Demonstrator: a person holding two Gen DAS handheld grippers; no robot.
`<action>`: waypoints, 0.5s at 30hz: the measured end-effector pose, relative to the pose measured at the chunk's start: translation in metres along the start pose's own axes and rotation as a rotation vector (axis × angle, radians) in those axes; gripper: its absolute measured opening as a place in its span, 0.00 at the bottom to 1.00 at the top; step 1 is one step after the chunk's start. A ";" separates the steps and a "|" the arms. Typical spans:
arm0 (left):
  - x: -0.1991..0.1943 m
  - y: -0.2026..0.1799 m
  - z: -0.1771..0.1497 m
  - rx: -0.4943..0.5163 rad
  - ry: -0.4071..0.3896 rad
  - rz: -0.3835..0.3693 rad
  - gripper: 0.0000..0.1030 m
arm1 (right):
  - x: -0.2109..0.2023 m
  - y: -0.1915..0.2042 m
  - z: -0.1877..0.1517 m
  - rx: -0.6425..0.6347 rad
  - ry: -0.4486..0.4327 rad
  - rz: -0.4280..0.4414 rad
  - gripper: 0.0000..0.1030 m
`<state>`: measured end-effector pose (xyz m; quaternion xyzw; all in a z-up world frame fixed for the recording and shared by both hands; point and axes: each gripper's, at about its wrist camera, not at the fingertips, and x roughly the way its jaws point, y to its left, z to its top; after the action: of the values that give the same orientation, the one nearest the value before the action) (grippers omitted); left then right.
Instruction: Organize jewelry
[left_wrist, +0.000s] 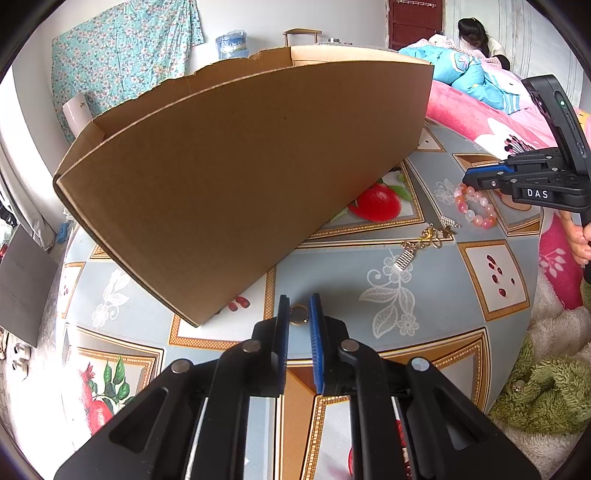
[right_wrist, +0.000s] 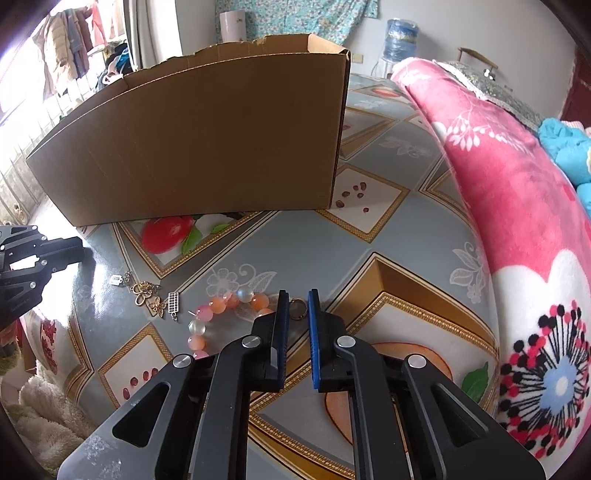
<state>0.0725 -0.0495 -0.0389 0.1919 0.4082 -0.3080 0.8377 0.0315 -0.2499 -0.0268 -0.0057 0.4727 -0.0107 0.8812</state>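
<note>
My left gripper (left_wrist: 299, 304) is low over the patterned table (left_wrist: 332, 273), shut on a small gold ring (left_wrist: 298, 314) that sits between its blue pads. My right gripper (right_wrist: 297, 300) is shut on a thin gold ring (right_wrist: 297, 308) just right of a pink and orange bead bracelet (right_wrist: 218, 309). From the left wrist view, the right gripper (left_wrist: 466, 181) hovers over that bracelet (left_wrist: 476, 206). Gold charms (right_wrist: 146, 291) and a silver pendant (right_wrist: 173, 301) lie loose left of the bracelet. An open cardboard box (left_wrist: 240, 177) stands behind the jewelry.
A pink flowered blanket (right_wrist: 517, 221) borders the table on the right, and fluffy green and cream fabric (left_wrist: 546, 387) lies at its near edge. A hand (left_wrist: 580, 236) holds the right gripper's handle. A person (left_wrist: 476, 33) sits on the bed far behind.
</note>
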 end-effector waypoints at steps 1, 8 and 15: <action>0.000 0.000 0.000 0.000 0.000 -0.001 0.10 | 0.001 -0.002 0.001 0.002 0.003 0.001 0.00; -0.001 0.000 0.000 0.004 0.001 -0.003 0.10 | 0.000 -0.007 0.001 0.021 0.013 0.018 0.01; -0.002 0.000 0.000 0.003 0.001 0.000 0.10 | -0.006 -0.019 0.000 0.074 0.039 0.034 0.04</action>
<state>0.0715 -0.0488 -0.0376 0.1932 0.4081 -0.3087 0.8372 0.0283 -0.2690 -0.0217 0.0353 0.4892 -0.0134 0.8713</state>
